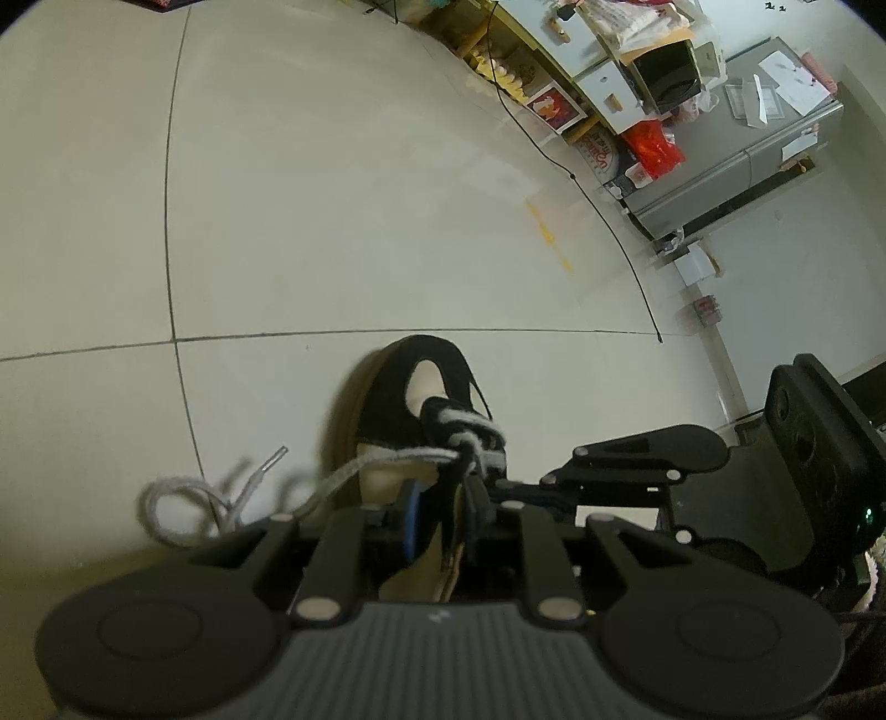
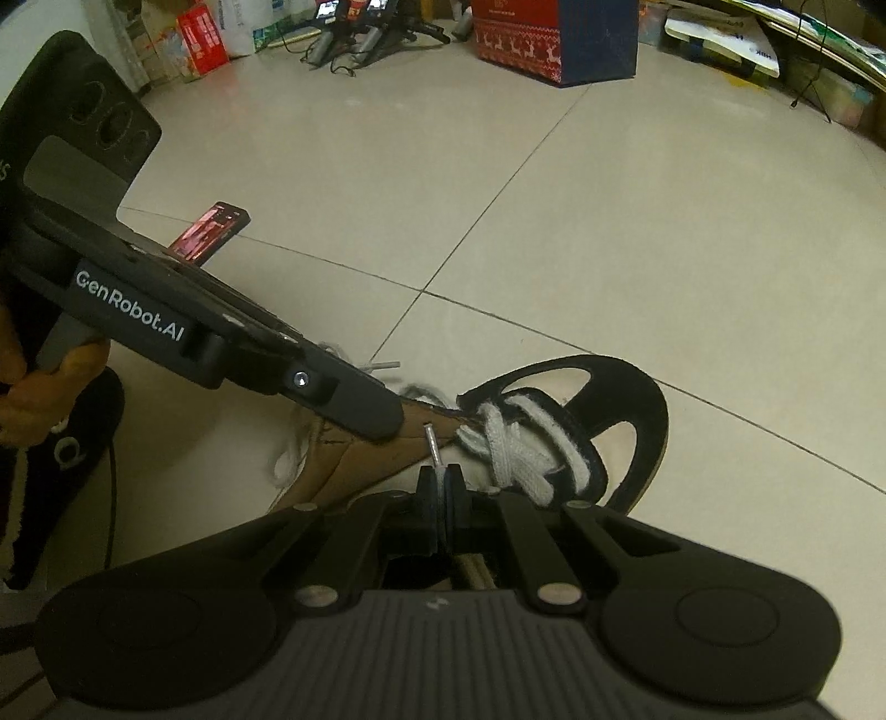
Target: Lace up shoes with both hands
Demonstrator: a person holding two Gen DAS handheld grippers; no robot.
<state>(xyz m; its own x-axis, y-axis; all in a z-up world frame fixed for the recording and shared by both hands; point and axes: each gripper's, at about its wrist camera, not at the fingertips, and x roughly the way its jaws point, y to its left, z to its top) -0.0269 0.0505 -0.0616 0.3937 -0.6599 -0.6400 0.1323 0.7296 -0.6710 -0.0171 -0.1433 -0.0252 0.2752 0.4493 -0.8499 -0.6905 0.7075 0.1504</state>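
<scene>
A black and cream shoe (image 2: 626,421) lies on a pale tiled floor (image 1: 343,194) crossed by dark grout lines. In the left wrist view, shelves crowded with boxes and a red bag (image 1: 652,147) line the far wall beside a grey refrigerator (image 1: 742,160), and a thin black cable (image 1: 587,194) runs across the tiles. The right wrist view shows a red-and-navy gift box (image 2: 554,39) and tripods at the floor's far edge. The left gripper (image 1: 443,520) has its jaws slightly apart around the shoe's tan tongue and upper edge; whether the pads press it cannot be told. The right gripper (image 2: 441,498) is pressed together on the white lace (image 2: 520,443) just below its metal tip (image 2: 432,443). The lace's other end (image 1: 183,509) lies looped on the floor beside the shoe.
</scene>
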